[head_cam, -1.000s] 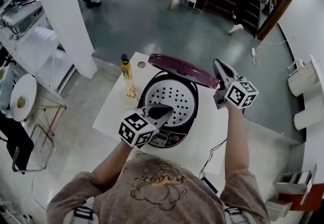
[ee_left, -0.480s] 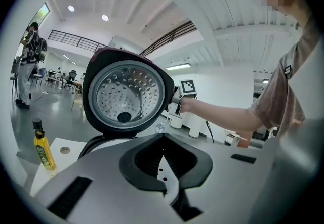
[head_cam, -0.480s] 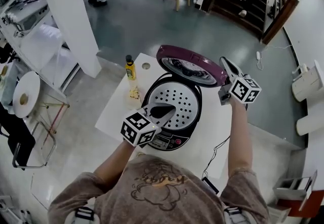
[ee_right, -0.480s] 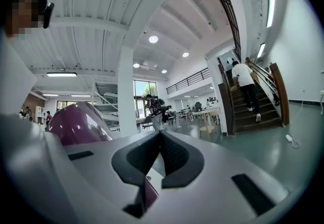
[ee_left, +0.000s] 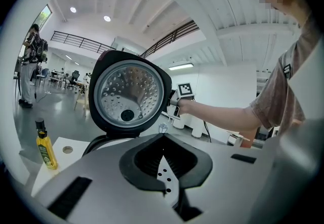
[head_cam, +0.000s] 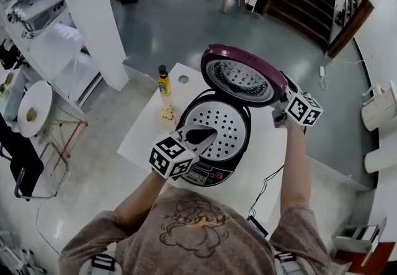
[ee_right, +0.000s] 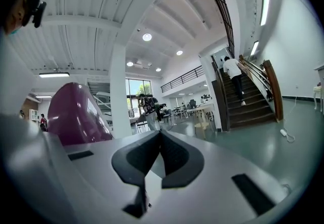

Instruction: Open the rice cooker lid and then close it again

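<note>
The rice cooker [head_cam: 214, 143] stands on the white table [head_cam: 142, 137] with its purple lid [head_cam: 245, 75] raised, its perforated metal inner face turned toward me. The pot's perforated plate [head_cam: 217, 123] shows. My left gripper [head_cam: 201, 136] hovers shut over the cooker's front rim, empty. It faces the lid's inner plate [ee_left: 129, 91] in the left gripper view. My right gripper [head_cam: 284, 84] is shut, empty, at the lid's right edge. The purple lid's shell [ee_right: 76, 114] lies just to its left in the right gripper view. Contact cannot be told.
A yellow bottle [head_cam: 164, 81] stands at the table's far left corner, with a small object [head_cam: 166, 112] beside the cooker. The cooker's cord [head_cam: 263, 190] hangs off the near right edge. A white pillar [head_cam: 93, 19] and shelving [head_cam: 37, 25] stand to the left.
The lid has swung further back, from showing its purple top to showing its inner face. My right gripper moved with its right edge. The left gripper stayed put.
</note>
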Tool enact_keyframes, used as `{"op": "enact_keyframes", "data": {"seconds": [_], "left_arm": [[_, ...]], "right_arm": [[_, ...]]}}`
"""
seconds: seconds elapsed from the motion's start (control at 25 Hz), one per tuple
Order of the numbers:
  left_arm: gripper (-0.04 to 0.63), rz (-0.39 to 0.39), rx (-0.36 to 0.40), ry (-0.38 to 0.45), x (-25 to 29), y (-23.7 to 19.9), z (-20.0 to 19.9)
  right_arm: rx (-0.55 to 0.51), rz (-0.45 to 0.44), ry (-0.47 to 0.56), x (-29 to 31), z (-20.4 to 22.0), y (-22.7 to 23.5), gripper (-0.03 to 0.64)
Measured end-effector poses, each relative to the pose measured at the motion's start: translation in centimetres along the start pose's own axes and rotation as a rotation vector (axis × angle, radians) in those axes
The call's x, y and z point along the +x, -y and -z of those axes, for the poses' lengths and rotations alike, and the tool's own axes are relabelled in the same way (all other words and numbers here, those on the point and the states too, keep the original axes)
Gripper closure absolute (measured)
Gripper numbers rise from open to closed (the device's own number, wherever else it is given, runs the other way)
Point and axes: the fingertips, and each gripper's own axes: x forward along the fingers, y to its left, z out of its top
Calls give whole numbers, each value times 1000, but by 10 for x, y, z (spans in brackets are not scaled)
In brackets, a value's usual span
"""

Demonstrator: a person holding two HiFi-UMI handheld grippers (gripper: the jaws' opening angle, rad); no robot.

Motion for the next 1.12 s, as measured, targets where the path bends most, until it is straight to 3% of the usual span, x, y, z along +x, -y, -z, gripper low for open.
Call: {"op": "enact_keyframes", "data": {"seconds": [0.56, 1.12], "left_arm": [[575, 13, -12, -15, 9, -1, 5], [575, 50, -1, -25, 12, 11, 8]], "right_arm": [[10, 6, -9, -7, 10, 8, 614], [-6, 1, 104, -69, -10, 2, 614]]}}
